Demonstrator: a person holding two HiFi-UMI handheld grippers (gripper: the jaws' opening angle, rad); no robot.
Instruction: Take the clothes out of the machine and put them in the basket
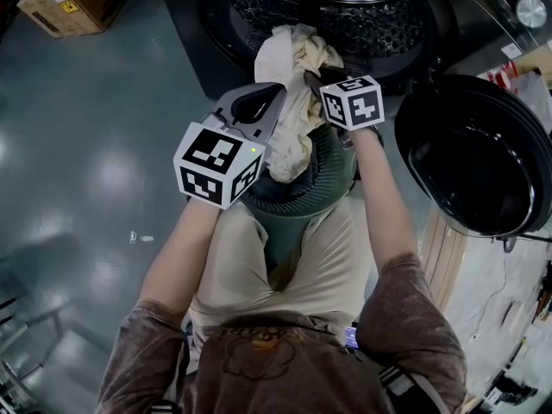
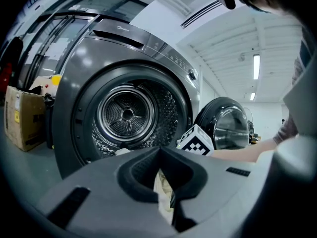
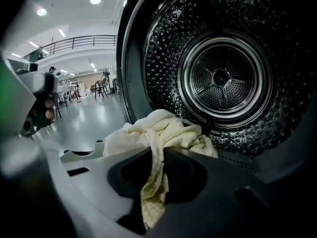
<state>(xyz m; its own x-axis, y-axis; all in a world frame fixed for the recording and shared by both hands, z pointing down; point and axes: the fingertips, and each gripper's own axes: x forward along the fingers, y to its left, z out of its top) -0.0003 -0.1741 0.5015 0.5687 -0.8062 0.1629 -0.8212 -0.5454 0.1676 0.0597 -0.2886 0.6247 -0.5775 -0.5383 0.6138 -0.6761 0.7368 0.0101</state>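
Cream, crumpled cloth (image 1: 289,110) is clamped in the jaws of left gripper (image 2: 162,170) and right gripper (image 3: 157,157); basket (image 1: 332,175) largely hidden beneath.

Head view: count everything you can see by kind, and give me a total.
grippers: 2 (left gripper, right gripper)
cloth bundle: 1
basket: 1
washing machine: 1
cardboard box: 1
total: 6

A brown cardboard box (image 1: 65,3) stands at the far left corner of the glossy grey floor (image 1: 86,162). A small white scrap (image 1: 138,238) lies nearer, well apart from it.
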